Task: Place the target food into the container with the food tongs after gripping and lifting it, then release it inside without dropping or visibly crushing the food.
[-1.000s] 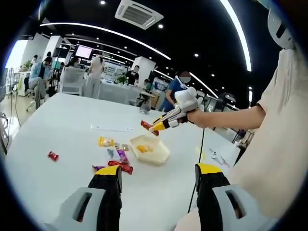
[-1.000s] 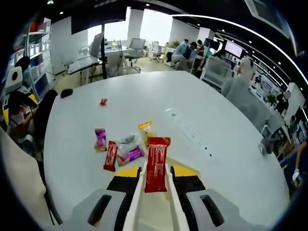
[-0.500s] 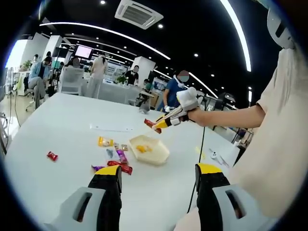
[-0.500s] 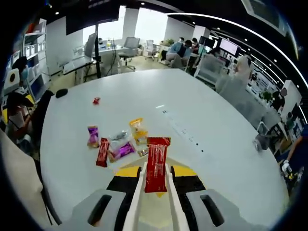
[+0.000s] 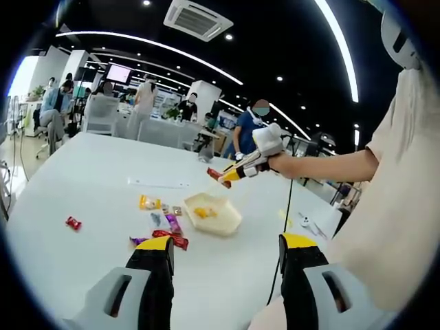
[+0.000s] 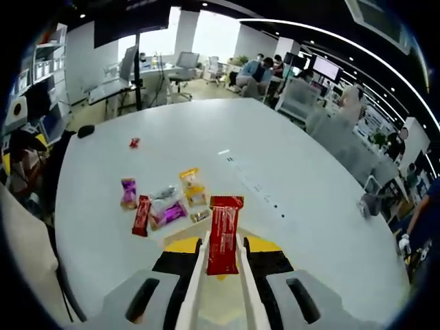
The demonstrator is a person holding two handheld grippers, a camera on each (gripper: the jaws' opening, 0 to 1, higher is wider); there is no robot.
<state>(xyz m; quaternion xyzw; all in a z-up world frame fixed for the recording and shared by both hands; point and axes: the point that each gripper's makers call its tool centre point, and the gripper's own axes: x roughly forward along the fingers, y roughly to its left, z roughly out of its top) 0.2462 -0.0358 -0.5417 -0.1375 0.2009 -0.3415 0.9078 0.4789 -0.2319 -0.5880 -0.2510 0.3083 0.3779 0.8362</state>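
right gripper: jaws pressed on a pair of white tongs — the tong arms run up between the jaws, closed on a red snack bar
snack bar: held upright in the tong tips, clear of the table, wrapper looks flat and uncrushed
right gripper, seen from the left gripper view: held in a hand, raised above the container, red bar at its tip, up and slightly right of the tray
left gripper: jaws wide apart, nothing between them, low over the white table
container: shallow pale tray on the table, something orange-yellow inside — can't tell what
loose snacks: red wrapper, purple one and yellow one lie just left of the tray; a small red candy sits well apart, further left
same pile in right gripper view: yellow pack, purple pack, red bar beyond the tong tips
background: people at desks behind the table
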